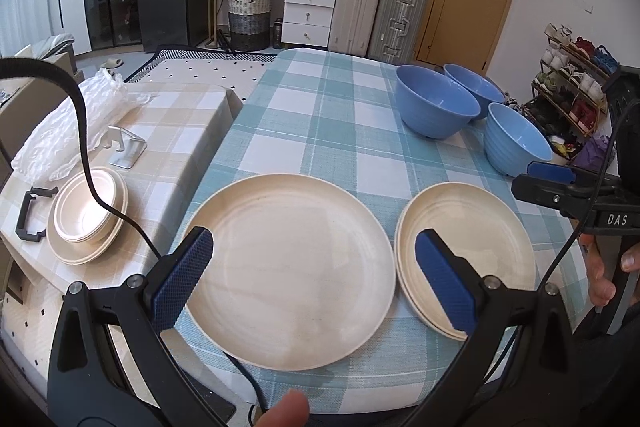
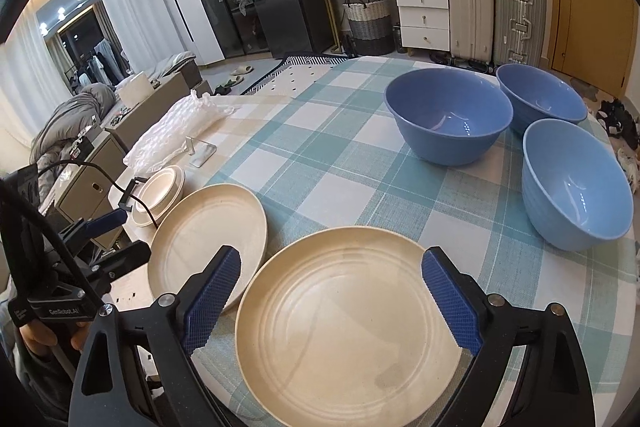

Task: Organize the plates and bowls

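The ridged plate (image 2: 344, 327) runs off the right wrist picture at six o'clock; a black cable (image 1: 100, 195) crosses the stacked small plates (image 1: 86, 219).

Left wrist view: camera sits behind the left gripper (image 1: 314, 281), angled steeply down over the near edge of the checked tablecloth (image 1: 320, 115), close above the single cream plate (image 1: 290, 269). It faces across the table toward the white dresser (image 1: 308, 13) and suitcases (image 1: 378, 13). The right gripper (image 1: 560, 187) enters at the right edge.

Right wrist view: camera sits behind the right gripper (image 2: 332, 301), same downward tilt, close above the stacked cream plates (image 2: 348, 327), facing the same far wall.

Shared: both plate groups, three blue bowls (image 2: 448, 111), the small stack of dishes (image 2: 160, 193) on the beige side table, dresser, suitcases.
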Demonstrator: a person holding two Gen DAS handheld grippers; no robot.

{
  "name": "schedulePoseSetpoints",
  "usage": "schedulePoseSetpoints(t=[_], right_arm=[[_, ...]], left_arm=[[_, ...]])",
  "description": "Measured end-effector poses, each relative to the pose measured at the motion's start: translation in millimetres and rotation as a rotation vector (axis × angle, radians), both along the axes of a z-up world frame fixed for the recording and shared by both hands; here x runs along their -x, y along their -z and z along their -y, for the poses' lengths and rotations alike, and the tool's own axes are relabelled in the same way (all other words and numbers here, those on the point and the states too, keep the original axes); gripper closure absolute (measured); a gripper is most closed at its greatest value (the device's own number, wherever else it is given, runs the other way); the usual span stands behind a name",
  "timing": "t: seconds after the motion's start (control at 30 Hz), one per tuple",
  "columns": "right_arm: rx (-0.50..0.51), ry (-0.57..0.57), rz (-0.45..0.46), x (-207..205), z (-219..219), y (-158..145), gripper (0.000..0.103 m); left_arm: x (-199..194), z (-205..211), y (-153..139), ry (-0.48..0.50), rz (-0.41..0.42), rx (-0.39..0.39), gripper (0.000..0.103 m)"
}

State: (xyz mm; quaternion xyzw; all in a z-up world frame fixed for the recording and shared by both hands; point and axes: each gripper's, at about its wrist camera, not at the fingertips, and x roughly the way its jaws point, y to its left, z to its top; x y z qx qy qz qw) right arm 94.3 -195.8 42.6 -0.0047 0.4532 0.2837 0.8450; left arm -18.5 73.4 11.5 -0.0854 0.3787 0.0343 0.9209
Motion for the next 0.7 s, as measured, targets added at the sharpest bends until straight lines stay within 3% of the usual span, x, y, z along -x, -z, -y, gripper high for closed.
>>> schedulePoseSetpoints(t=[0.7], right_arm=[[0.001,-0.101,-0.027,-17.1,-43.8,7.5,0.009]], left_arm=[[4.1,-41.3,15.0,-0.066,-0.034,-0.007,0.002]])
